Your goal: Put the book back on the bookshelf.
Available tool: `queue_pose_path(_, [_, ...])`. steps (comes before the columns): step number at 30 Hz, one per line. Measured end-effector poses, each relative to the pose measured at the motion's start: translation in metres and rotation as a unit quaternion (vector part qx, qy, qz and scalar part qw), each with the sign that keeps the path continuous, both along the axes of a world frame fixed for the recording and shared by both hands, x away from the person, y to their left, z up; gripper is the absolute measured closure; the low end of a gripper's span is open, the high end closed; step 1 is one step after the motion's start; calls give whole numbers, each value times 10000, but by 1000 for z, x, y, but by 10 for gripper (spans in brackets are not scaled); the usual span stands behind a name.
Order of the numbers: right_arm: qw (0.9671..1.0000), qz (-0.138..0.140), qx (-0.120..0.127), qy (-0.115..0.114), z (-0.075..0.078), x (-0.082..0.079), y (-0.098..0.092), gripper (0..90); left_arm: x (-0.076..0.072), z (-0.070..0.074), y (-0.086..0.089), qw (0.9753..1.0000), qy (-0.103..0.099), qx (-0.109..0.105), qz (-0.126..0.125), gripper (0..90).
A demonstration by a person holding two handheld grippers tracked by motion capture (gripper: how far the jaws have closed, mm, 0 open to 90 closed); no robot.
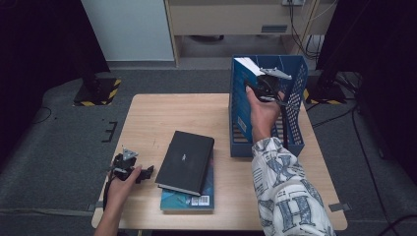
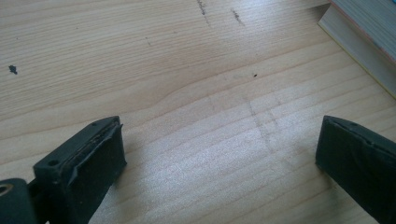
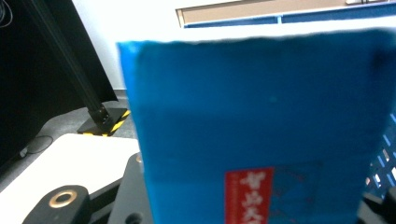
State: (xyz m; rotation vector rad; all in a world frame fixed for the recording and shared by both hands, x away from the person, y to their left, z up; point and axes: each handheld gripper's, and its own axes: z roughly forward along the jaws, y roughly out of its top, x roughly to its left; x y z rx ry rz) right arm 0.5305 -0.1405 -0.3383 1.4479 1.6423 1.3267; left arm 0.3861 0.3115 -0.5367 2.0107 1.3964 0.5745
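Currently, your right gripper is raised over the blue file rack at the far right of the counter, and its fingers are closed on a blue book, which stands upright inside the left end of the rack. In the right gripper view, the blue book sits close in front of the camera, with a red label low on its cover. Your left gripper rests low at the near left of the counter, just beside a black book that lies flat on top of a teal book. In the left gripper view, the left gripper has its fingers spread wide over bare wood, holding nothing, with page edges of the stacked books at the upper right.
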Motion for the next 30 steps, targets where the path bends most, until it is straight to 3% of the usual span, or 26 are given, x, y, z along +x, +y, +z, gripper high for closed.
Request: queue_pose_path(30, [9999,-27,33,143,-28,-3,-1,607,0,0,0,10000,0,0,-22,6])
